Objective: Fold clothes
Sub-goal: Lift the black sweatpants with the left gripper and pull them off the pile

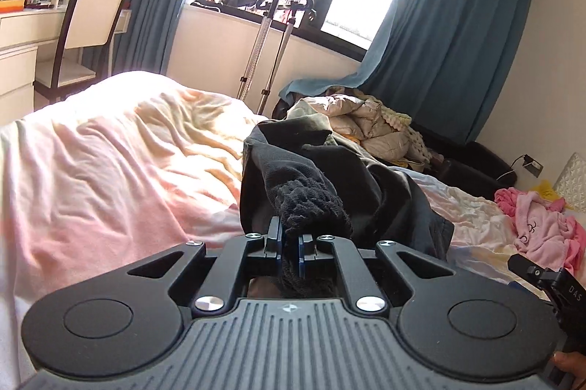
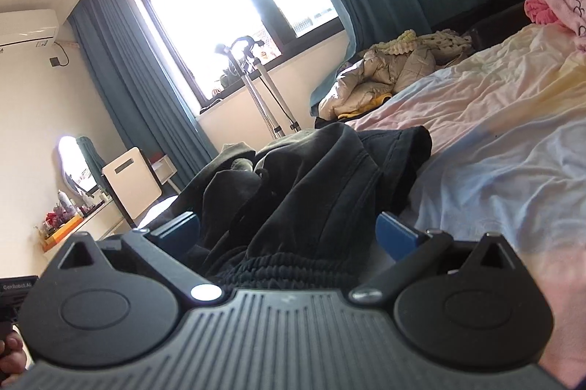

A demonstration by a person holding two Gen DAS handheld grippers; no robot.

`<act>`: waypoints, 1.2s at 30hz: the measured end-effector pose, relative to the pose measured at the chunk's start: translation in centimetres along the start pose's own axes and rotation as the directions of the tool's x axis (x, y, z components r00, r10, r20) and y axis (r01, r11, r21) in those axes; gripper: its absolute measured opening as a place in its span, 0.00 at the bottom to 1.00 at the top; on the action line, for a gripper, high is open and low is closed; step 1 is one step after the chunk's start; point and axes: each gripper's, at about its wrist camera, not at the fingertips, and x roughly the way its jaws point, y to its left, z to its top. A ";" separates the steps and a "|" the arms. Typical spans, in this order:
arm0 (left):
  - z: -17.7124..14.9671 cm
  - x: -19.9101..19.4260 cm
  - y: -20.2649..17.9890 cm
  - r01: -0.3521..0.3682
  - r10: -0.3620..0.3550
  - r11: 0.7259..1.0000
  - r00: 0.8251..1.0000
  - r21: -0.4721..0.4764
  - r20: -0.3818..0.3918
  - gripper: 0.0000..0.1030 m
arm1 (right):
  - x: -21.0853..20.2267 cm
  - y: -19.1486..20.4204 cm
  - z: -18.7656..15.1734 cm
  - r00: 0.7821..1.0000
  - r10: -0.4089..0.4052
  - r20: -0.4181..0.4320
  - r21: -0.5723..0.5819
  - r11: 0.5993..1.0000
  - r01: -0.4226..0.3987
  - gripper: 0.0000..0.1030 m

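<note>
Rumpled pastel bed sheet beneath crumpled black garment; left gripper angled down, jaws clamped on knit cuff; right gripper jaws wide, straddling waistband.

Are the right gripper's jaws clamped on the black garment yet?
No. In the right wrist view the right gripper has its jaws spread wide, with the black garment bunched loosely between them.

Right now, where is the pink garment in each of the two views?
Left wrist view: the pink garment lies crumpled at the right edge, on the bed sheet.
Right wrist view: the pink garment is in the upper right corner, at the far end of the bed.
Shared landmark: the beige quilted jacket below the teal curtain.
</note>
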 end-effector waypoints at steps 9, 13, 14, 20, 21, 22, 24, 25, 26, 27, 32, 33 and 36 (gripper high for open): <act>-1.3 1.4 1.7 -0.038 0.037 0.990 0.999 -0.135 -0.010 0.14 | 5.8 -3.5 -2.5 0.983 0.013 -0.184 0.199 0.980 0.024 1.00; -1.9 3.0 3.9 -0.066 0.047 0.954 0.996 -0.292 -0.074 0.38 | 7.6 -4.2 -3.2 0.975 0.062 -0.214 0.249 0.968 -0.007 1.00; -2.0 3.3 4.3 -0.063 0.038 0.944 0.996 -0.323 -0.085 0.42 | 8.0 -4.2 -3.2 0.974 0.082 -0.212 0.258 0.966 -0.025 1.00; -2.7 4.5 5.1 -0.025 -0.030 0.920 0.991 -0.392 -0.133 0.45 | 9.2 -5.7 -2.9 0.945 0.298 -0.131 0.471 0.858 -0.206 1.00; -2.7 4.6 5.0 -0.023 -0.033 0.922 0.990 -0.388 -0.135 0.45 | 9.1 -5.8 -2.8 0.936 0.336 -0.105 0.500 0.831 -0.242 1.00; -2.8 4.7 4.8 -0.023 -0.032 0.925 0.990 -0.380 -0.138 0.45 | 8.9 -5.9 -2.6 0.933 0.350 -0.088 0.518 0.816 -0.257 0.99; -3.0 5.0 4.7 -0.028 -0.026 0.929 0.990 -0.370 -0.142 0.45 | 8.9 -6.0 -2.4 0.937 0.341 -0.083 0.527 0.812 -0.249 0.96; -3.1 5.1 4.7 -0.034 -0.019 0.930 0.990 -0.365 -0.141 0.44 | 8.9 -6.2 -2.5 0.950 0.293 -0.107 0.517 0.833 -0.199 0.84; -3.2 5.2 4.7 -0.041 -0.010 0.932 0.990 -0.361 -0.138 0.44 | 9.0 -6.5 -2.6 0.960 0.245 -0.132 0.506 0.850 -0.147 0.73; -3.3 5.2 4.7 -0.047 -0.001 0.933 0.991 -0.356 -0.135 0.43 | 9.2 -6.8 -2.9 0.966 0.203 -0.160 0.504 0.858 -0.097 0.57; -2.5 4.7 4.4 -0.018 -0.001 0.943 0.998 -0.333 -0.056 0.11 | 9.2 -5.9 -2.7 0.974 0.156 -0.166 0.450 0.891 -0.067 0.41; -2.2 4.6 4.4 -0.009 -0.004 0.944 0.999 -0.330 -0.039 0.10 | 9.0 -5.4 -2.4 0.976 0.145 -0.160 0.434 0.899 -0.063 0.26; 0.6 3.8 4.4 0.028 -0.017 0.944 0.999 -0.329 0.037 0.09 | 7.0 -4.2 -1.8 0.984 0.144 -0.104 0.451 0.889 -0.083 0.22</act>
